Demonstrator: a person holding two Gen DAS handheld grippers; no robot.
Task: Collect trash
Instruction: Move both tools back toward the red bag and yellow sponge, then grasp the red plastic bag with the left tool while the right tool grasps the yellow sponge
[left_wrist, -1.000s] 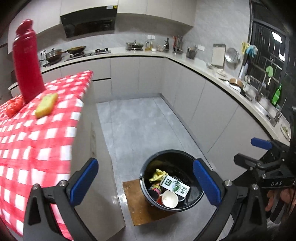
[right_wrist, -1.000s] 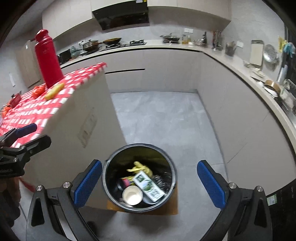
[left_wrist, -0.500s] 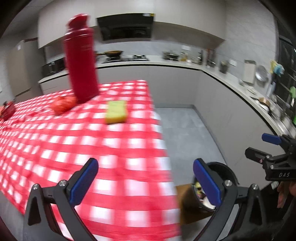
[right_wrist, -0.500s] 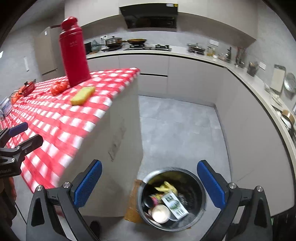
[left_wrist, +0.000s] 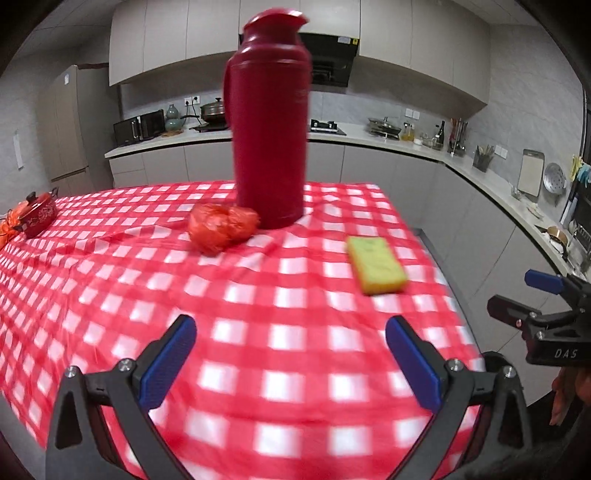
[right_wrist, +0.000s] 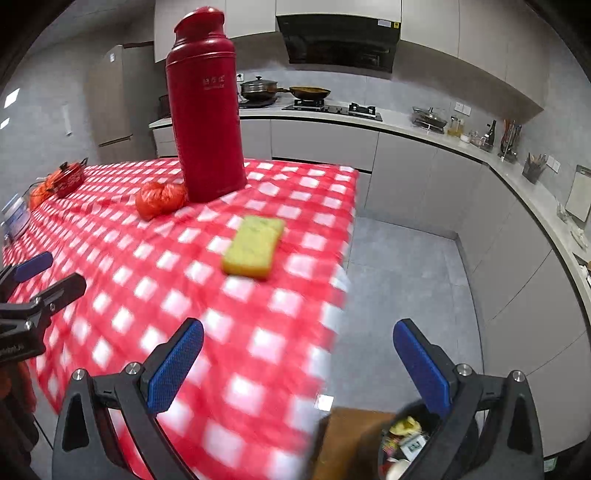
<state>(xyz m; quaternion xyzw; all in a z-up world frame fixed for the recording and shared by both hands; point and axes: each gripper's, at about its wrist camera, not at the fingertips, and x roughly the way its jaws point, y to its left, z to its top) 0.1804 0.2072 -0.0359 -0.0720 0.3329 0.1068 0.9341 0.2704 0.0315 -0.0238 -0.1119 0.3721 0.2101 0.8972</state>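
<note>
Hovered over the red-checked bench (left_wrist: 280, 369), both grippers' fingers spread wide and empty, ready for the crumpled orange plastic bag (left_wrist: 220, 227) beside the tall red thermos flask (left_wrist: 269, 122).

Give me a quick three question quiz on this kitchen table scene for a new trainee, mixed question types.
1. True or false: the yellow sponge touches the red thermos.
2. What lies beside the thermos base? A) crumpled red bag B) banana C) cup
3. Fill in: both the left tool and the right tool are ____ and hold nothing.

Key: 1 false, they lie apart on the checked tablecloth; 2 A; 3 open.
</note>
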